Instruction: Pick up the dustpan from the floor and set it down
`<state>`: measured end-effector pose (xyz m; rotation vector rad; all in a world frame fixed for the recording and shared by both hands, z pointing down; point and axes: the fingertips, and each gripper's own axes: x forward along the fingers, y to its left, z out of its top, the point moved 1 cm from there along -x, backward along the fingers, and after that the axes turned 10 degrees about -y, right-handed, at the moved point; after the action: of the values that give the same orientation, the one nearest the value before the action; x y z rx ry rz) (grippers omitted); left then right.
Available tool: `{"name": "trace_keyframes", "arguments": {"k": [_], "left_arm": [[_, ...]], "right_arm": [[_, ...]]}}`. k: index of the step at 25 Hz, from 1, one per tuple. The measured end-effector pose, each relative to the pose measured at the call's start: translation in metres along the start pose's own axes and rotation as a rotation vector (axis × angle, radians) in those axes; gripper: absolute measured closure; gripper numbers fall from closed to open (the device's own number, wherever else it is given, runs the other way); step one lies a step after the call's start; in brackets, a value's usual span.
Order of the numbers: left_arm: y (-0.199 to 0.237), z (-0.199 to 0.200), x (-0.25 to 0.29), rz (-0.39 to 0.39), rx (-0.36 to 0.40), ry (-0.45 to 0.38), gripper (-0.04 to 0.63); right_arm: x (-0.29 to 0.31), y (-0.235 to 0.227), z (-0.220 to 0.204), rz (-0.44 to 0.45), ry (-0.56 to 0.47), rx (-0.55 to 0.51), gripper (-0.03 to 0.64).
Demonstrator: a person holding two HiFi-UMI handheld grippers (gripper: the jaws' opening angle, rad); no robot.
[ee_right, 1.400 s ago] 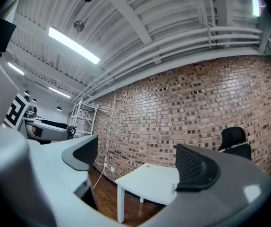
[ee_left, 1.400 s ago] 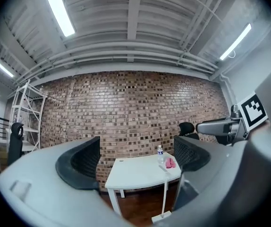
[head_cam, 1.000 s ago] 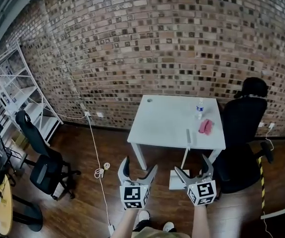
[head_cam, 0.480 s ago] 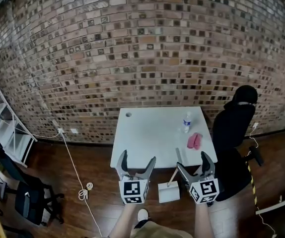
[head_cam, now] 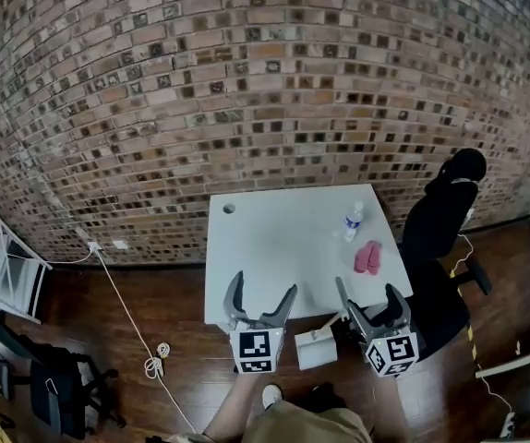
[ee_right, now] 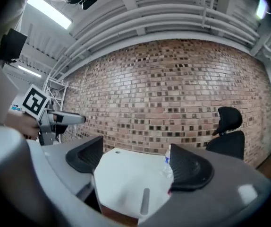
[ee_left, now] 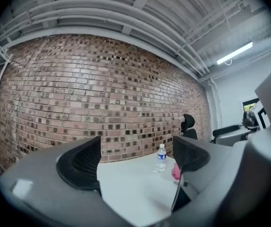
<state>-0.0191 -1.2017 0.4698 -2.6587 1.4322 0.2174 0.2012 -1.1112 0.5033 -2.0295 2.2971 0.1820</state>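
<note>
Dustpan (head_cam: 316, 349) between left tongs (head_cam: 263, 289), right tongs (head_cam: 368, 290)

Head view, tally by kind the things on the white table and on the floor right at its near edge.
Water bottle: 1
Pink cloth: 1
Dustpan: 1
Total: 3

Bright ceiling strip light (ee_left: 234, 53), heavy fisheye distortion, dark vignetted corners.
</note>
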Motion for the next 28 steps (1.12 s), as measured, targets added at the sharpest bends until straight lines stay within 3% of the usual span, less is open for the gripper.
{"name": "trace_keyframes", "arguments": {"k": [7, 17, 21, 28], "left_arm": [[0.019, -0.006, 0.026, 0.035, -0.017, 0.030, 0.124], [0.020, -0.014, 0.039, 0.073, 0.005, 0.066, 0.133], [0.028, -0.009, 0.042, 0.109, 0.021, 0.063, 0.137], [0.045, -0.004, 0.034, 0.174, 0.053, 0.074, 0.143]], "right_arm": [[-0.026, -0.019, -0.113, -0.005, 0.225, -0.017, 0.215], [-0.053, -0.028, -0.269, 0.005, 0.506, 0.145, 0.292], [-0.042, -0.025, -0.298, 0.038, 0.547, 0.184, 0.337], [-0.002, -0.017, -0.309, 0.090, 0.547, 0.160, 0.393]]}}
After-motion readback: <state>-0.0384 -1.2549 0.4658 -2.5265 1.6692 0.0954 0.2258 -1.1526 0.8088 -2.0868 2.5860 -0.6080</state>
